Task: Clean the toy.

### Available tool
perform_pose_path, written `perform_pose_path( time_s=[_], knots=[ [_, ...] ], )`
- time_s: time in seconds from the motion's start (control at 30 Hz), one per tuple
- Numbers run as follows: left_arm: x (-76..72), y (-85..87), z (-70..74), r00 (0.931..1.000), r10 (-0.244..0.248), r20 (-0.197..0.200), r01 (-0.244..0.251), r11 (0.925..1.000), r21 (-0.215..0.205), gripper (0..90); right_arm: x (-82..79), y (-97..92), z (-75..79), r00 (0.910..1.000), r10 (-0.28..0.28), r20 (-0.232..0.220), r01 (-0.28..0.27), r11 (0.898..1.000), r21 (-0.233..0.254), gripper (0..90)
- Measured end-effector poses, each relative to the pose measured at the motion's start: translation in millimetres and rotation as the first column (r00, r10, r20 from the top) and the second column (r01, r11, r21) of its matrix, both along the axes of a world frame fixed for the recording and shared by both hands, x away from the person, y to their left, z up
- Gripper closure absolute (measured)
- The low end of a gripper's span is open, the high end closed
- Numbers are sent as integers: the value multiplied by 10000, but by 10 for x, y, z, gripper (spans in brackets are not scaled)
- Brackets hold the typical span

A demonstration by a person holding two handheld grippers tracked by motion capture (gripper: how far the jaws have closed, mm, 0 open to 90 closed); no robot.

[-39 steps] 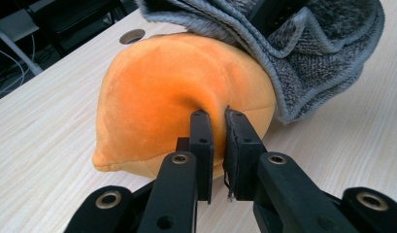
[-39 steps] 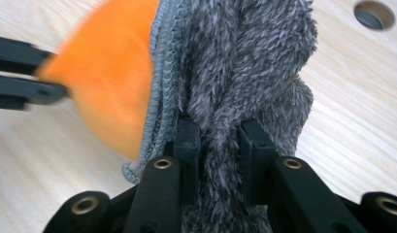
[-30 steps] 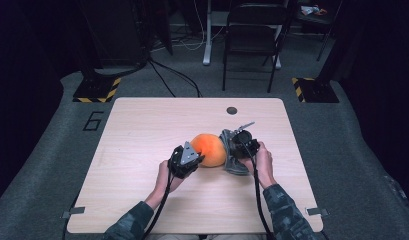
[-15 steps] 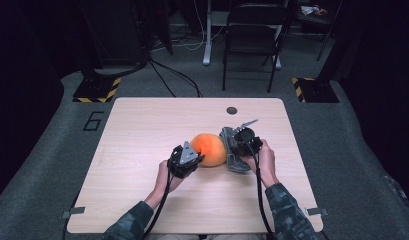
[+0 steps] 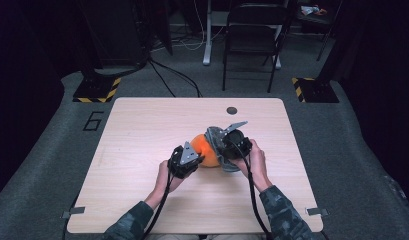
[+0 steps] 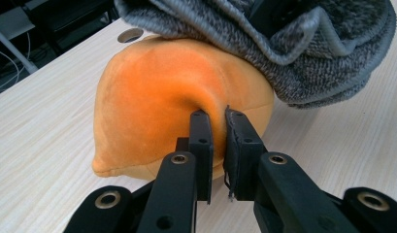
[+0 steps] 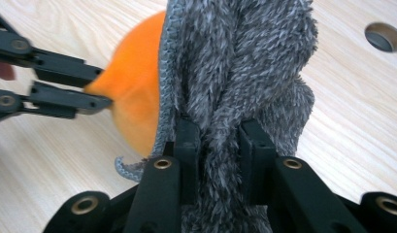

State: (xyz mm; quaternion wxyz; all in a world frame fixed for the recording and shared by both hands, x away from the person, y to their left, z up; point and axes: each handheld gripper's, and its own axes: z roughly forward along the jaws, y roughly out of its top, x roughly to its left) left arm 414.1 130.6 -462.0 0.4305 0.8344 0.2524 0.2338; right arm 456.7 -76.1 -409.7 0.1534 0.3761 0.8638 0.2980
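Cloth (image 5: 218,137) drapes plush (image 5: 204,150), seemingly overlapping.

A pale wooden table (image 5: 142,135) with rounded corners stands on grey carpet (image 5: 57,150). A round cable hole (image 5: 232,110) sits near its far edge. A "6" (image 5: 93,120) is marked on the carpet just left of the table. Behind the table stands a dark folding chair (image 5: 252,45). Two black bases with yellow-and-black hazard stripes (image 5: 97,90) (image 5: 314,90) rest on the floor at either side. Cables (image 5: 172,75) trail across the carpet. The room's edges lie in deep shadow.
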Motion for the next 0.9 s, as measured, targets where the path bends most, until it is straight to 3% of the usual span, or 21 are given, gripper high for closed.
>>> perform_pose_path(
  time_s=[0.27,0.53,0.7,0.77,0.9],
  knots=[
    [5,8,1,10000,6,-22,-6,10000,22,824,142,-173,-149,9957,-753,-547,747,9971,-130,729],
    [7,5,-1,10000,-4,-30,4,10000,23,823,262,-284,-399,9828,-1396,-1206,1349,9898,-460,729],
    [4,2,-3,10000,10,-21,-10,10000,8,823,315,-293,-588,9755,-1627,-1482,1478,9833,-1067,729],
    [4,5,-2,10000,30,-12,-30,10000,3,823,337,-304,-616,9752,-1595,-1537,1432,9833,-1119,729],
    [9,14,-3,10000,70,-16,-70,9999,-79,823,314,-326,-516,9773,-1614,-1376,1464,9828,-1125,729]
  ],
)
